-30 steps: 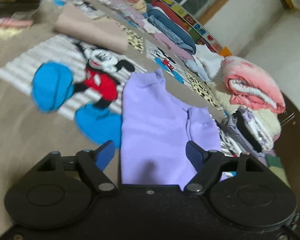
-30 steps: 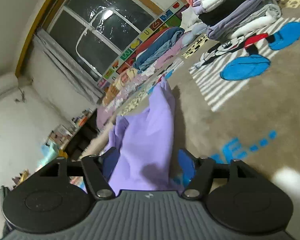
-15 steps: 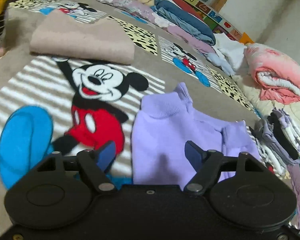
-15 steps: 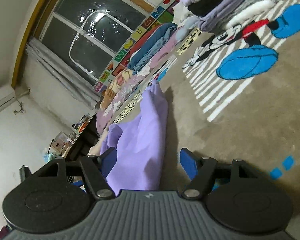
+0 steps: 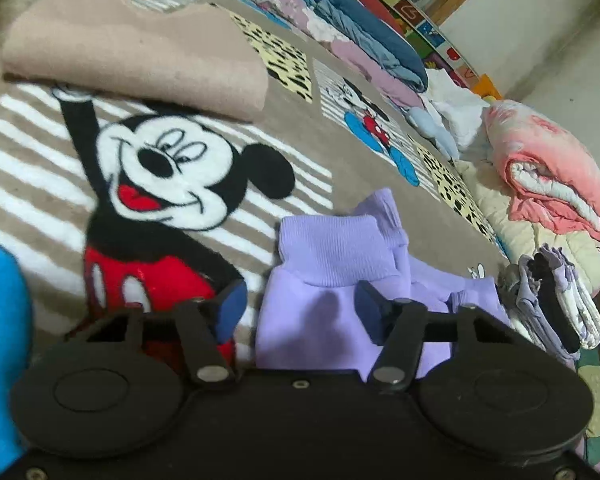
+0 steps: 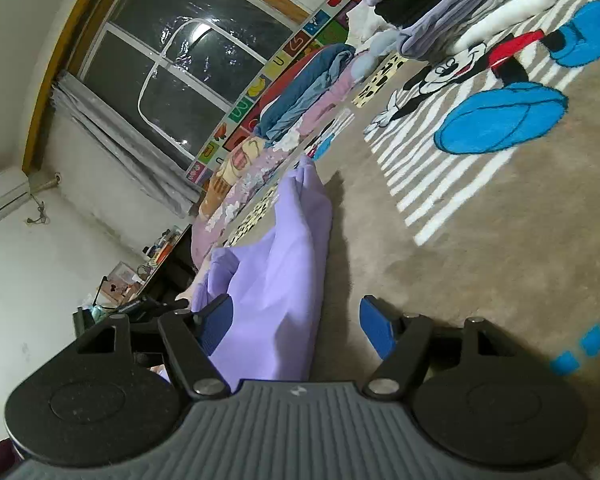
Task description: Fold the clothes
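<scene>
A lilac sweatshirt point(image 5: 332, 276) lies on the Mickey Mouse blanket point(image 5: 168, 168), its ribbed hem toward the far side. My left gripper point(image 5: 300, 312) is open, low over the garment's near edge, the cloth lying between its blue pads. In the right wrist view the same lilac sweatshirt point(image 6: 280, 264) lies bunched in a ridge. My right gripper point(image 6: 296, 324) is open, with the cloth between its pads, closer to the left pad point(image 6: 216, 320).
A folded beige garment point(image 5: 132, 44) lies at the far left. A pink rolled quilt point(image 5: 548, 184) and a stack of folded clothes point(image 5: 556, 300) sit at the right. Blue and pink bedding point(image 5: 364, 48) lines the window wall. The stack of folded clothes point(image 6: 460, 4) shows at upper right.
The left gripper has dropped lower and closer to the sweatshirt's edge, which now looks folded shorter. The right gripper has drawn slightly back along the lilac cloth. Both stay open.
</scene>
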{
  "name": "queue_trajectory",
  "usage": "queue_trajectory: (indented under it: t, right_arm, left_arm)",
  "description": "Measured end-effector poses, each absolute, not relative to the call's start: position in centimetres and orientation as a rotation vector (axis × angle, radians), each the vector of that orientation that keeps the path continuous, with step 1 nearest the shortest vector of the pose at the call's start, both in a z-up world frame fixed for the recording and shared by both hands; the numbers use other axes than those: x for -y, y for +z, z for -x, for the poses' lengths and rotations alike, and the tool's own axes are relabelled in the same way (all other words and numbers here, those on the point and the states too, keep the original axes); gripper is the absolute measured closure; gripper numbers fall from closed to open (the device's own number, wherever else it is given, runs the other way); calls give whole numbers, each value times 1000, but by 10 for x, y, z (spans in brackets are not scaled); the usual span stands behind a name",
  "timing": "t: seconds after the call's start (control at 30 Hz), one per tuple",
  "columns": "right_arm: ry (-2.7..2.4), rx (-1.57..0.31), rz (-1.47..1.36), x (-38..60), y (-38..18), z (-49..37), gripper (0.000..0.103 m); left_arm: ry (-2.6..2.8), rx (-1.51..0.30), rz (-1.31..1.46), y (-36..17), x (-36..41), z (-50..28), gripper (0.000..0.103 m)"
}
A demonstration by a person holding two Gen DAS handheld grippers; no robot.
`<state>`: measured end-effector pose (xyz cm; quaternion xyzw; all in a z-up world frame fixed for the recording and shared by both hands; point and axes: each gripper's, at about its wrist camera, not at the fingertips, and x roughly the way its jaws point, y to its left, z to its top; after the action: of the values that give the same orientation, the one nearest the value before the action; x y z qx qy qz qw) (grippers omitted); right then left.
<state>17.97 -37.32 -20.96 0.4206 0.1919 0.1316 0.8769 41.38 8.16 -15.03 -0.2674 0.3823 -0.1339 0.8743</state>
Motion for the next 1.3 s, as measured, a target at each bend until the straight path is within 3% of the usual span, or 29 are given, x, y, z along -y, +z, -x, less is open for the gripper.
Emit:
queue_trajectory:
  t: [0.1,0.13,0.17,0.8,1.3]
  right_arm:
    - [275,-399,-871,372,-209,-180,33]
    - [276,-399,-869,372,-209,-180,33]
    - [276,-399,-867,372,-209,-180,33]
    - [264,-408,-868,372,-207,-178,33]
    - [253,-419,-844,369,-205,-178,33]
  left_arm:
    - [-293,-807,549,-158,-79,-421,61]
    - [-289,-806,543,-159,-79,-422,73]
    - [-286,-803,542,-159,-79,-422,96]
    - [-163,-487,294,-39,-107,-332,98]
    - [99,-434,248,-44,-199,-262,99]
